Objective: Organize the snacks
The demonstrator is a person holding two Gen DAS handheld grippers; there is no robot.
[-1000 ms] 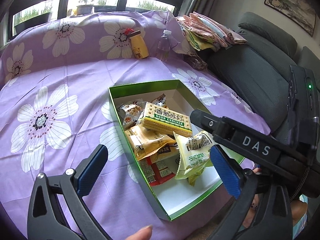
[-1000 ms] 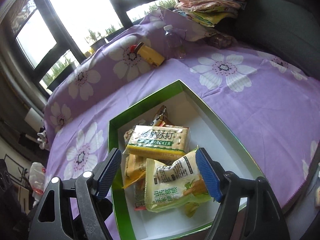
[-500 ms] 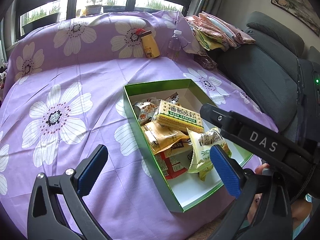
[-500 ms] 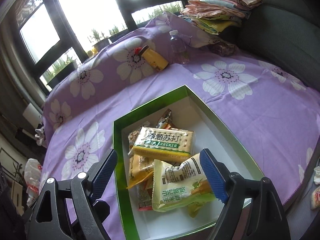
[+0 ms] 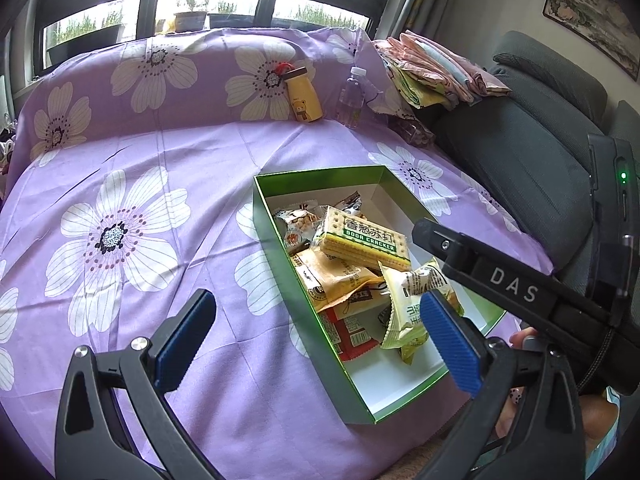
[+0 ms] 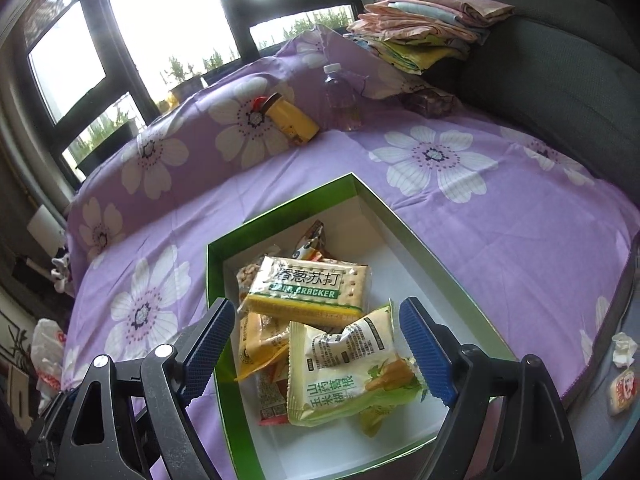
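A green box [image 5: 316, 174] with a white inside lies on the purple flowered cloth. In it are a soda cracker pack [image 5: 360, 240], an orange packet [image 5: 332, 276], a red packet [image 5: 348, 332] and other snacks. My right gripper [image 6: 316, 308] hangs open over the near end of the box [image 6: 280, 216]. A pale yellow-green packet [image 6: 348, 372] lies loose below it, between the blue pads but clear of both. The cracker pack [image 6: 308, 292] rests just beyond. My left gripper [image 5: 316, 300] is open and empty, to the left of the right gripper's black body [image 5: 512, 280].
A yellow bottle [image 5: 304, 96] and a clear water bottle [image 5: 352, 96] lean at the cloth's raised back. Folded cloths [image 5: 436, 68] top a grey sofa [image 5: 532, 152] on the right. A loose snack [image 6: 622, 392] and crumpled tissue [image 6: 624, 350] lie beyond the cloth's right edge.
The right gripper's jaws have widened off the pale yellow-green packet, which now lies in the box. Its view has tipped up slightly. The left gripper has hardly moved.
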